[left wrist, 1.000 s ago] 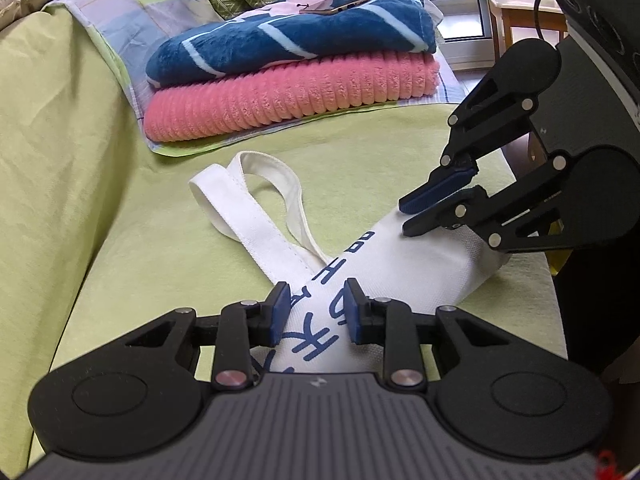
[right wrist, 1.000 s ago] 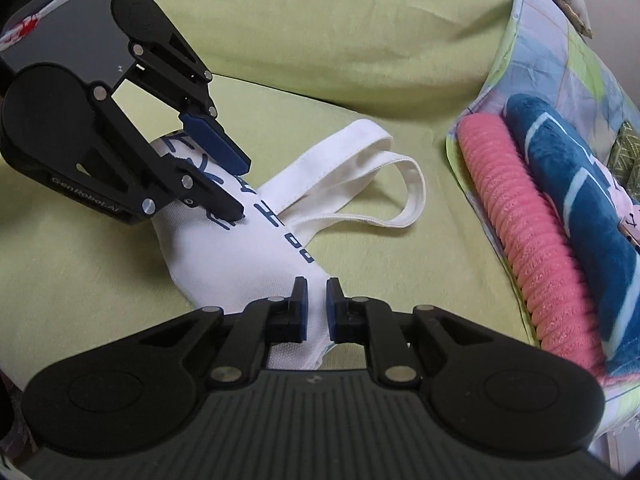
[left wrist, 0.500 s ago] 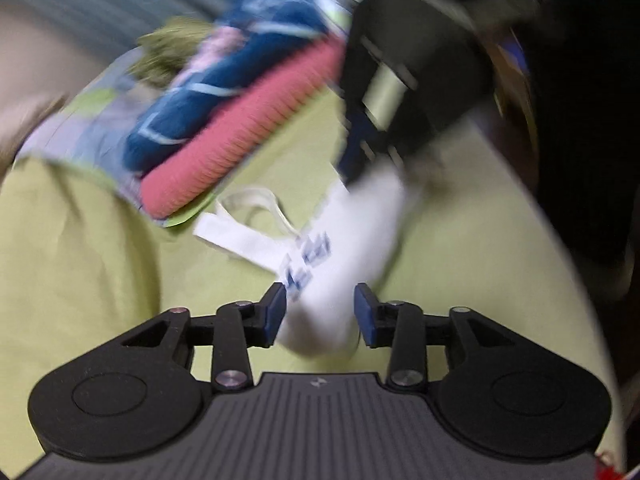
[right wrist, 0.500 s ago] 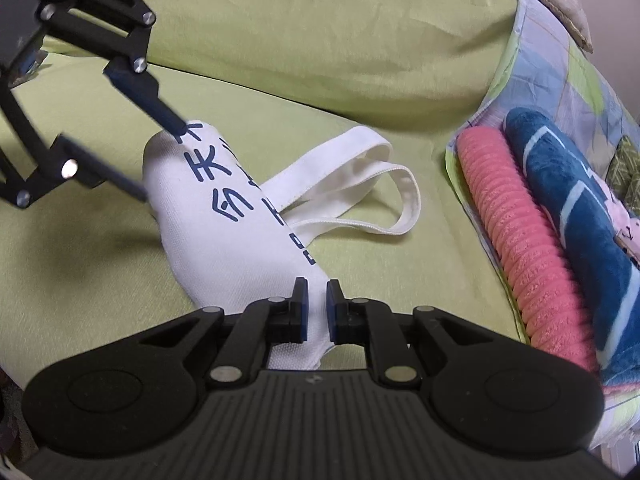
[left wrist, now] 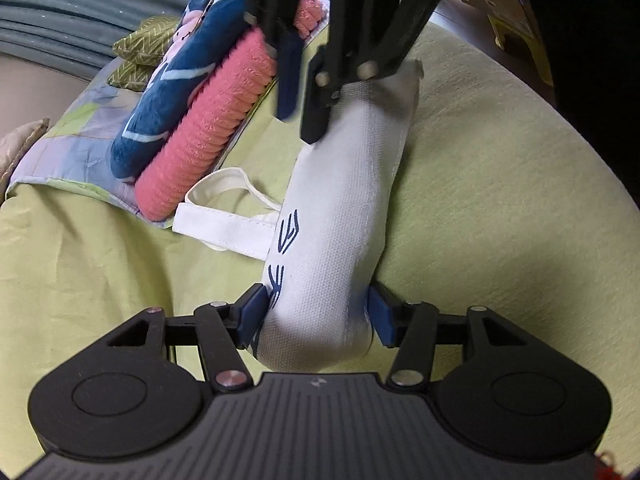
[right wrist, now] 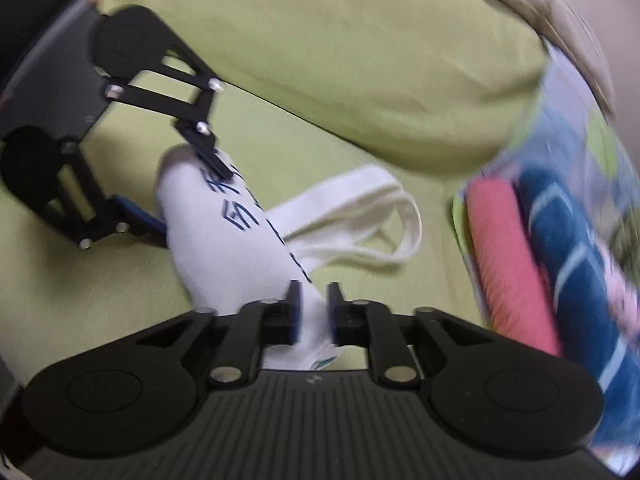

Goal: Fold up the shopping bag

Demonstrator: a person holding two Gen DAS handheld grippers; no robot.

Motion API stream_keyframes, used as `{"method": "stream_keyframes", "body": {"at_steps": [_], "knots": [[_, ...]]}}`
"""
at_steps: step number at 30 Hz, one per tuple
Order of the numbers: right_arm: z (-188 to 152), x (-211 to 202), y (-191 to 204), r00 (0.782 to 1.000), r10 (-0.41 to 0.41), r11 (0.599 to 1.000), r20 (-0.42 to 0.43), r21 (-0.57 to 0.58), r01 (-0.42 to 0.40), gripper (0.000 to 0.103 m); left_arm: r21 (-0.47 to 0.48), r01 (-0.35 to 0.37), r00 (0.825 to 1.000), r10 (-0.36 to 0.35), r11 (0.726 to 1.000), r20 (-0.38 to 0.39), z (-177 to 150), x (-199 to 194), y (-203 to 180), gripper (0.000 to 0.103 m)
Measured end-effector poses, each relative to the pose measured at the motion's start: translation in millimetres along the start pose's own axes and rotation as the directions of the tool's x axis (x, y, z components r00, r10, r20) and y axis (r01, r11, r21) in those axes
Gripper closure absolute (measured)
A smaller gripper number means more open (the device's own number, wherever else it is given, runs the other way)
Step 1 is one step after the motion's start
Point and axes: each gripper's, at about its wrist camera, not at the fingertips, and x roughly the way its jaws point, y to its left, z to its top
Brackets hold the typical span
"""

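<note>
Bag (left wrist: 340, 200): a white canvas shopping bag with dark blue lettering, folded into a long narrow bundle on a lime-green sofa seat (left wrist: 500, 200). Its two handles (right wrist: 372, 208) trail loose off one side onto the cushion.

Your left hand-held gripper (left wrist: 320, 316) straddles one end of the bundle, jaws spread fairly wide, the blue pads (left wrist: 380, 314) against the cloth on both sides. Whether they are pressing hard enough to hold is not clear.

Your right hand-held gripper (right wrist: 312, 308) has the opposite end between its jaws, set narrow with a strip of cloth between them. The right view is blurred, so you cannot tell whether it truly pinches.

Beyond the handles, a pink towel (left wrist: 208, 120) and a blue blanket (left wrist: 160, 100) lie stacked at the sofa's far end, near the bag but not touching it.

The lengthwise fold looks done, with both ends being taken up. The next move is probably a crosswise fold: bring one end over onto the other, and keep the bundle from springing open. Tuck the loose handles in first, or they will stick out of the finished fold.
</note>
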Motion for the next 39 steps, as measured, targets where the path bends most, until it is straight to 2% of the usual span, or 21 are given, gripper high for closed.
{"method": "stream_keyframes", "body": {"at_steps": [2,4,7,10,13,16,20,24,27,29,30,32,34,37,39], "knots": [[0,-12,-2,0.997,0.068,0.997,0.028,-0.046,-0.066,0.046,-0.005,0.000,1.000,0.000,1.000,0.005,-2,-1,1,0.046],[-2,-21,-3,0.991,0.134,0.987,0.028,-0.096,-0.131,0.039,-0.008,0.001,1.000,-0.001,1.000,0.010,-4,-1,1,0.046],[-14,-16,9,0.987,0.157,0.962,-0.018,-0.224,-0.157,0.040,-0.009,0.009,1.000,-0.009,1.000,0.018,-6,-2,2,0.046],[-27,-1,25,0.998,0.066,0.926,-0.010,-0.371,-0.065,0.041,-0.008,0.022,0.999,-0.021,1.000,0.028,-7,-1,5,0.046],[-33,13,30,0.999,0.049,0.911,0.017,-0.411,-0.037,0.044,-0.013,0.045,0.998,-0.045,0.999,0.039,-10,-1,8,0.046],[-31,24,25,0.998,0.060,0.928,0.017,-0.368,-0.049,0.047,-0.052,0.080,0.995,-0.077,0.995,0.055,-14,4,16,0.046],[-15,32,4,0.991,0.126,0.978,-0.034,-0.164,-0.130,0.047,-0.171,0.173,0.984,-0.163,0.970,0.073,-17,8,39,0.046],[-3,29,-10,0.973,0.208,0.978,-0.096,-0.008,-0.209,0.049,-0.226,0.254,0.967,-0.243,0.941,0.075,-17,5,54,0.045],[-3,19,-16,0.949,0.290,0.956,-0.120,0.087,-0.281,0.049,-0.238,0.320,0.947,-0.306,0.917,0.095,-19,-11,54,0.045],[-5,8,-14,0.923,0.363,0.926,-0.128,0.159,-0.342,0.049,-0.228,0.363,0.932,-0.348,0.903,0.106,-20,-27,48,0.045],[-6,3,-14,0.907,0.401,0.907,-0.129,0.195,-0.374,0.049,-0.219,0.384,0.923,-0.368,0.897,0.111,-21,-34,45,0.045],[-10,-5,-15,0.860,0.493,0.851,-0.132,0.280,-0.445,0.049,-0.201,0.418,0.908,-0.402,0.886,0.119,-21,-47,40,0.045],[-14,-5,-20,0.813,0.568,0.788,-0.127,0.370,-0.493,0.049,-0.201,0.421,0.907,-0.403,0.885,0.122,-22,-48,39,0.045],[-18,6,-35,0.767,0.631,0.706,-0.114,0.494,-0.507,0.049,-0.208,0.414,0.910,-0.400,0.886,0.106,-19,-39,42,0.044],[-22,17,-47,0.732,0.674,0.637,-0.102,0.582,-0.505,0.049,-0.212,0.413,0.911,-0.401,0.886,0.099,-17,-32,47,0.042]]}}
